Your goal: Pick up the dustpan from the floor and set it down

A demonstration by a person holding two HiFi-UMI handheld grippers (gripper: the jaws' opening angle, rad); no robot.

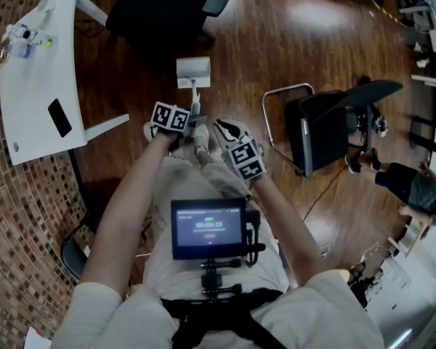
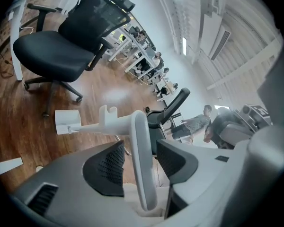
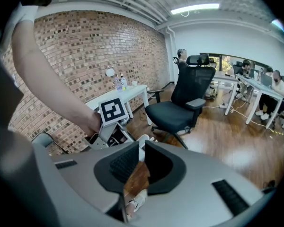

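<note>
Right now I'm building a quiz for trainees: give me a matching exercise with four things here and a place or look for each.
1 dustpan
2 phone
3 black chair by the white table
4 screen

A lies on the white table
B lit, low in the head view
C white, long handle
D stands on castors

Pairs: 1-C, 2-A, 3-D, 4-B
</note>
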